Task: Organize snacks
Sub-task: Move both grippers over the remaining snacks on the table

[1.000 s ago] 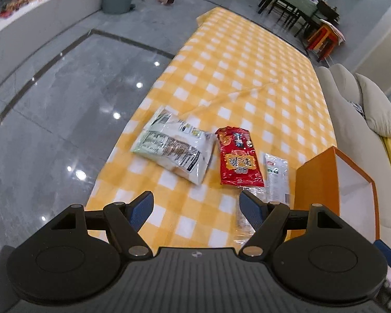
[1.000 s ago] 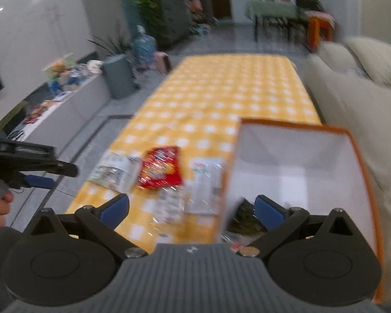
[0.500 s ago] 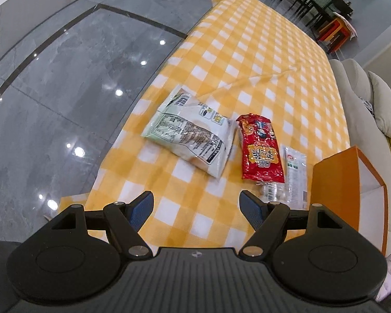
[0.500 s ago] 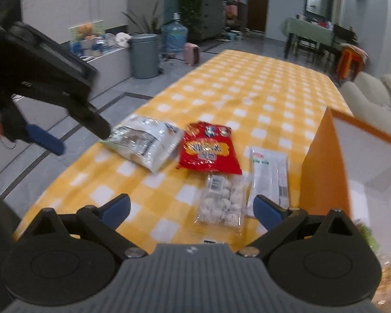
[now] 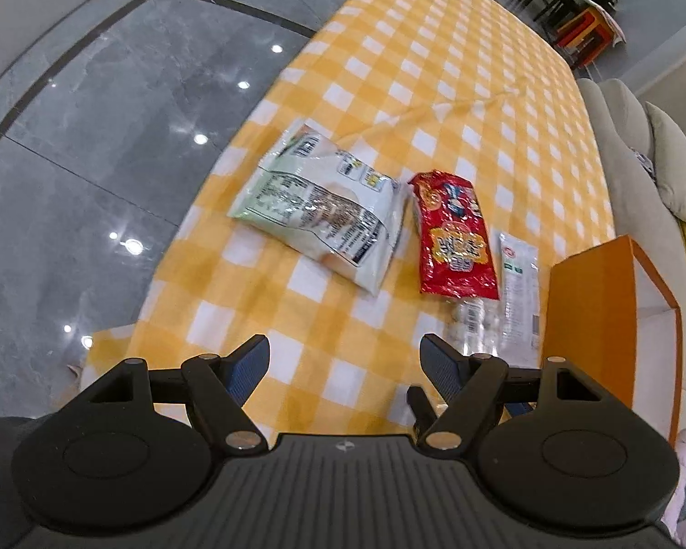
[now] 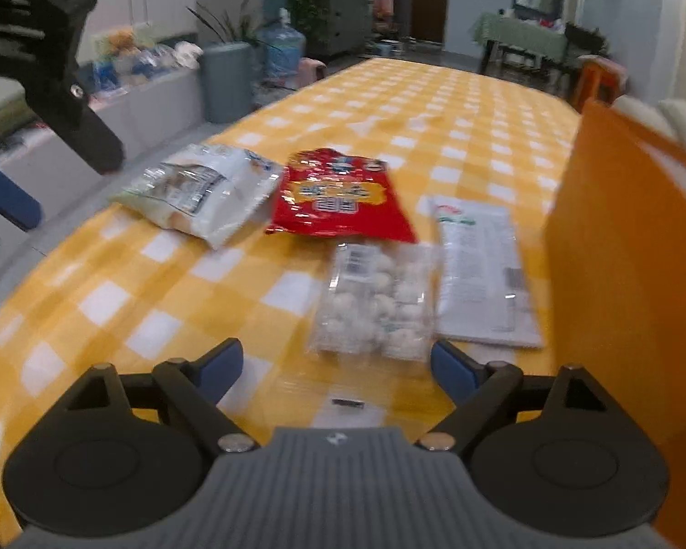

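Several snacks lie on the yellow checked tablecloth [image 5: 434,91]. A white-green bag [image 5: 318,208] lies left, a red bag [image 5: 452,235] beside it, a long white packet [image 5: 519,288] to the right, and a clear pack of white balls [image 6: 377,302] in front. An orange box [image 5: 590,311] stands at the right. My left gripper [image 5: 345,357] is open and empty, high above the near table edge. My right gripper [image 6: 336,363] is open and empty, low, just short of the clear pack. The left gripper also shows at the upper left of the right wrist view [image 6: 41,59].
The grey tiled floor [image 5: 91,160] lies left of the table. A beige sofa [image 5: 640,160] runs along the right side. A grey bin [image 6: 226,80], a water bottle and plants stand far off. The orange box's wall [image 6: 617,274] is close to my right finger.
My right gripper swung left away from the box's inside and dropped low toward the clear pack. My left gripper rose and tilted down over the snacks. The snacks stayed put.
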A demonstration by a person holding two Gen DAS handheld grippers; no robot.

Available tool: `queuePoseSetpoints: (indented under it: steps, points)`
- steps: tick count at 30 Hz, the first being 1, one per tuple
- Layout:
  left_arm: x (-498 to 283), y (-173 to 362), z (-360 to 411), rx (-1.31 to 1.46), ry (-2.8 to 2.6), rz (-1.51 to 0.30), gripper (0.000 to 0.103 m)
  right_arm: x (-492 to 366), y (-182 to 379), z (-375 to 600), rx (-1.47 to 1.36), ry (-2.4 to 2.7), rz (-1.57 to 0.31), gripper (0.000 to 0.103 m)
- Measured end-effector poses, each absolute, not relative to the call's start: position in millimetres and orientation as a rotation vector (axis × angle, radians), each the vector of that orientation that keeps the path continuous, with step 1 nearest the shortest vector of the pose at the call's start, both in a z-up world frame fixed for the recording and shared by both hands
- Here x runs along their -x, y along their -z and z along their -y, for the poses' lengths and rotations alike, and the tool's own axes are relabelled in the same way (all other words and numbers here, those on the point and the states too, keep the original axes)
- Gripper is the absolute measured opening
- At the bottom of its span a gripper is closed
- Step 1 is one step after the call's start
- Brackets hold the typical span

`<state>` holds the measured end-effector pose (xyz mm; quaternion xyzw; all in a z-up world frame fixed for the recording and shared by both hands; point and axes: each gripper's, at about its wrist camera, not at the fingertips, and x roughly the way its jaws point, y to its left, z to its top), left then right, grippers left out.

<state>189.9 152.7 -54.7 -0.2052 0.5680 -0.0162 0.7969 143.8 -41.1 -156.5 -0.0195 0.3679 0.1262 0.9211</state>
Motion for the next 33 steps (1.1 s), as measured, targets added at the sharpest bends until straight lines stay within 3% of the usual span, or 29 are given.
queuePoseSetpoints:
  steps: [4, 11, 19, 24, 33]
  points:
    - [-191, 55, -149, 0.446, 0.048, -1.232, 0.088, -141, 156, 44, 0.039, -0.222, -0.728, 0.067]
    - [-189, 58, -148, 0.47, 0.065, -1.248, 0.088, -138, 152, 44, 0.045, -0.222, -0.743, 0.063]
    - [-186, 56, -152, 0.5, 0.063, -1.242, 0.088, -107, 144, 38, 0.092, -0.314, -0.817, 0.064]
    - [-186, 57, -155, 0.509, 0.066, -1.243, 0.088, -101, 148, 34, 0.082, -0.326, -0.798, 0.075]
    - [-185, 59, -160, 0.502, 0.03, -1.245, 0.088, -119, 153, 29, 0.068, -0.304, -0.735, 0.075]
